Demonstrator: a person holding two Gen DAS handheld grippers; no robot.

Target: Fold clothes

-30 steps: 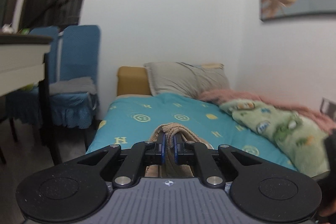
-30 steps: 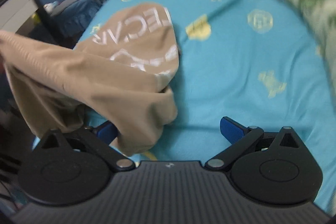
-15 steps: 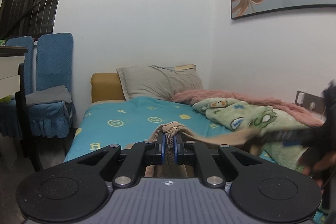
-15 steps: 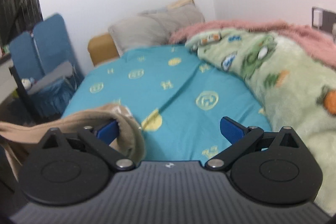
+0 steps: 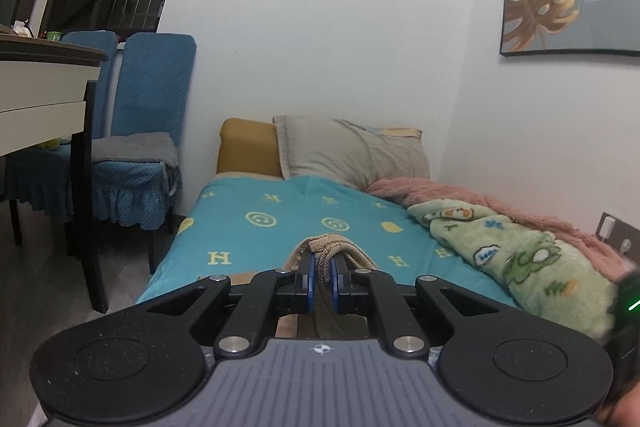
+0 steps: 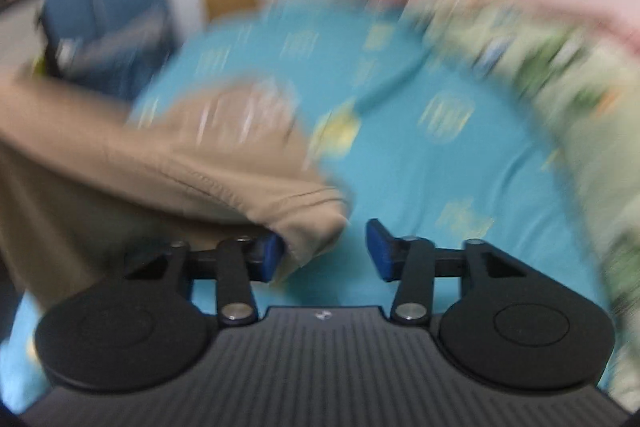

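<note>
A tan garment (image 6: 180, 163) with white lettering hangs over the teal bed sheet (image 6: 420, 167). My left gripper (image 5: 322, 267) is shut on a bunched, ribbed edge of the tan garment (image 5: 324, 243), which pokes up between the blue pads. In the blurred right wrist view, my right gripper (image 6: 326, 247) is closing. A hemmed corner of the garment lies between the jaws against the left pad (image 6: 272, 255), while the right pad (image 6: 378, 251) stands clear of the cloth. The cloth stretches away to the left out of that view.
A grey pillow (image 5: 352, 151) and a tan headboard lie at the far end of the bed. A green cartoon blanket (image 5: 520, 259) and a pink throw (image 5: 460, 195) fill its right side. Blue chairs (image 5: 148, 107) and a desk (image 5: 40, 67) stand to the left.
The right jaws have narrowed from wide open, and the right view has tipped down toward the bed with the garment's corner now between them. The left grip is unchanged.
</note>
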